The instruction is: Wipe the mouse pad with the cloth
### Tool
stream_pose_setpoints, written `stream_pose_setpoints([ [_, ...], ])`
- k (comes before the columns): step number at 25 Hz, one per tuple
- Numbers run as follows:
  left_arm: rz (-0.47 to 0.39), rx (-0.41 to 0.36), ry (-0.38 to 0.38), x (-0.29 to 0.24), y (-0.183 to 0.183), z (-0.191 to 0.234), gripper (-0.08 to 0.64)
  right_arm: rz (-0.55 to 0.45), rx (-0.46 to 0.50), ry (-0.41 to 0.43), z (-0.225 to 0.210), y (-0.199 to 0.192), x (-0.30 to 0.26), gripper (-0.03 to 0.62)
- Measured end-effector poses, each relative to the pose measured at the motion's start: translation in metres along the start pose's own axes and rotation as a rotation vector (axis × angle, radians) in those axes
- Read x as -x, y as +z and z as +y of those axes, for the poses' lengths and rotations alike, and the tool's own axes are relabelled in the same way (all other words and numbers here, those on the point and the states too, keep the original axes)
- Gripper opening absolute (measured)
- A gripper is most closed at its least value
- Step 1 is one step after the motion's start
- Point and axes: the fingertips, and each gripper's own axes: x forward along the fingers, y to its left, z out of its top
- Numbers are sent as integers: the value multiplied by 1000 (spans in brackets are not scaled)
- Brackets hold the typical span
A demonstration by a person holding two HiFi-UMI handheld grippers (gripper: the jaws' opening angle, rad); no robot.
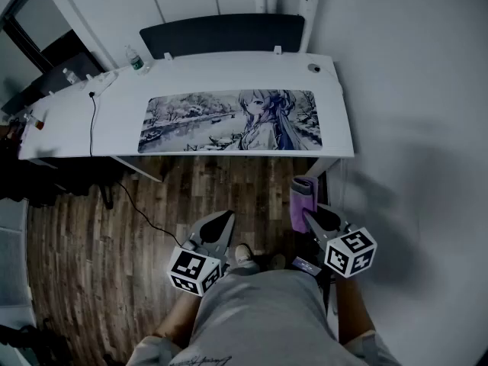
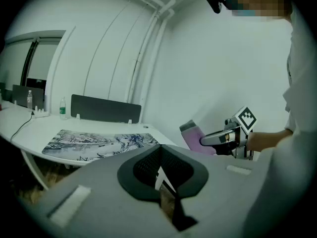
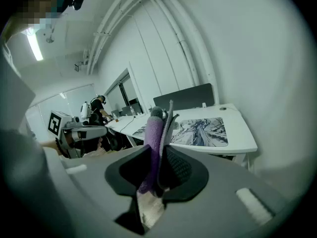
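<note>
A long mouse pad (image 1: 229, 120) printed with an anime picture lies flat on the white desk (image 1: 335, 105). It also shows in the left gripper view as the mouse pad (image 2: 99, 142) and in the right gripper view as the mouse pad (image 3: 200, 130). My right gripper (image 1: 309, 216) is shut on a folded purple cloth (image 1: 303, 197), held upright above the floor, short of the desk's front edge. The cloth (image 3: 154, 138) sticks up between the jaws. My left gripper (image 1: 226, 218) hangs beside it, shut and empty, also short of the desk.
A dark divider panel (image 1: 221, 33) stands along the desk's back edge. A water bottle (image 1: 135, 58) and a black cable (image 1: 93, 120) sit at the desk's left end. A white wall (image 1: 412, 128) runs close on the right. Wood floor (image 1: 91, 242) lies below.
</note>
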Motion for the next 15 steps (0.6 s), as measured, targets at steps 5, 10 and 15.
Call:
stream_pose_setpoints([
  [5, -9, 11, -4, 7, -1, 7, 18, -4, -15, -3, 7, -1, -5, 89],
  [10, -18, 18, -5, 17, -1, 16, 18, 4, -9, -6, 19, -3, -12, 89],
  [15, -35, 18, -17, 26, 3, 31, 18, -2, -18, -7, 34, 3, -23, 89],
])
